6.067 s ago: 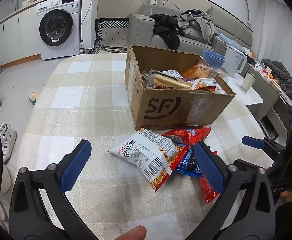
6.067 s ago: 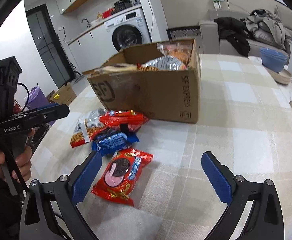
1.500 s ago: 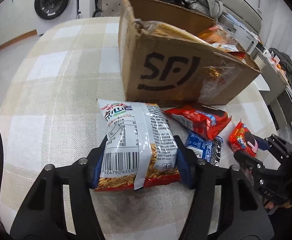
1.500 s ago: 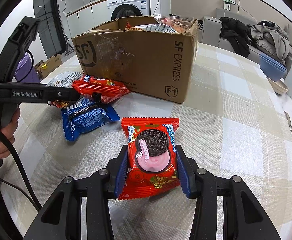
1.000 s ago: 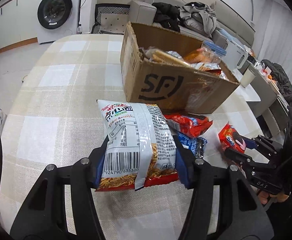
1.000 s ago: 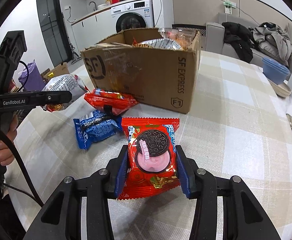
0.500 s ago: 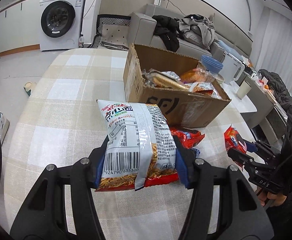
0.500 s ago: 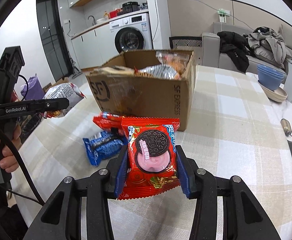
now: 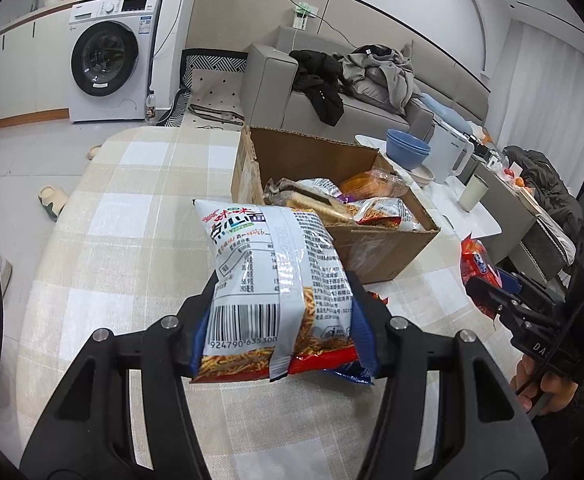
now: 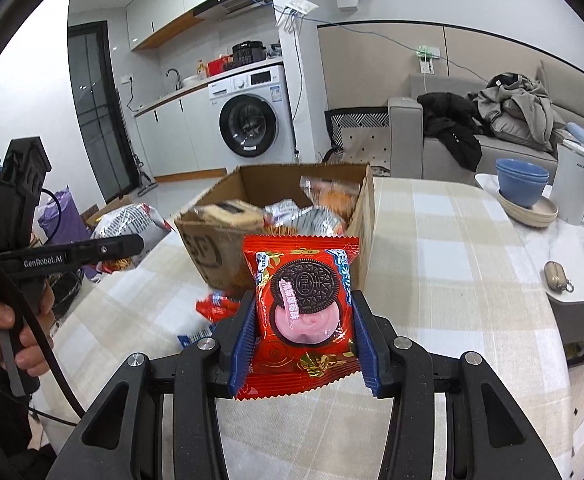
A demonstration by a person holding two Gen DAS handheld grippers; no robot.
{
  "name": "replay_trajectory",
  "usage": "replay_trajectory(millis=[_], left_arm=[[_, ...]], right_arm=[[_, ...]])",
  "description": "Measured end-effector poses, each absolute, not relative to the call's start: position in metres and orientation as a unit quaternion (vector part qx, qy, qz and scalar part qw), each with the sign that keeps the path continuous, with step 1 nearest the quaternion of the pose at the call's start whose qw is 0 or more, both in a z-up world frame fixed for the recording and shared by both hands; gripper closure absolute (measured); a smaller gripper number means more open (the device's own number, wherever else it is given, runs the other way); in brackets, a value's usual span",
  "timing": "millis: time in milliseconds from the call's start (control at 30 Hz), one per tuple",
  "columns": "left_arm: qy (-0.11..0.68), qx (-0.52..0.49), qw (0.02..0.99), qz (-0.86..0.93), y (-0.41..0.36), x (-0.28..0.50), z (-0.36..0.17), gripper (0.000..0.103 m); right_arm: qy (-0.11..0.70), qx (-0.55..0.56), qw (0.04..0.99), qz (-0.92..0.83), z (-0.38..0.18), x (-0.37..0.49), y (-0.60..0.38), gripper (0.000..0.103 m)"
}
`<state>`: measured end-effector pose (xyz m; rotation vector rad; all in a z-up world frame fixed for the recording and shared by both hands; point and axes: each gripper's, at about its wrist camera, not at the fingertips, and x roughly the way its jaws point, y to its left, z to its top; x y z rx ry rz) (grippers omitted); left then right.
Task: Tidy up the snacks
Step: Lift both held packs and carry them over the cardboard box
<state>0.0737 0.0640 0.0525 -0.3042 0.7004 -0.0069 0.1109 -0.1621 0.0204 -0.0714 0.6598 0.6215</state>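
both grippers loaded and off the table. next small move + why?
Probably carry both forward over the open cardboard box and release. The left gripper is clamped on the white noodle-snack bag, the right gripper on the red Oreo pack, both clear of the checked tablecloth. The box already holds snacks.

Left gripper [image 9: 282, 338] and right gripper [image 10: 303, 346]: black frames, blue ribbed pads, silver screws. White "GenRobot.AI" marking, black cable on left handle.
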Motion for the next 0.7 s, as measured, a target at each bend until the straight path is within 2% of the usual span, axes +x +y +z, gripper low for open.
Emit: replay_trajectory(millis=[700], left_arm=[[0.323, -0.128, 0.937, -0.021, 0.051, 0.118, 0.086, 0.049]], right_arm=[[0.297, -0.024, 0.908, 0.294, 0.049, 0.137, -0.144, 0.058]])
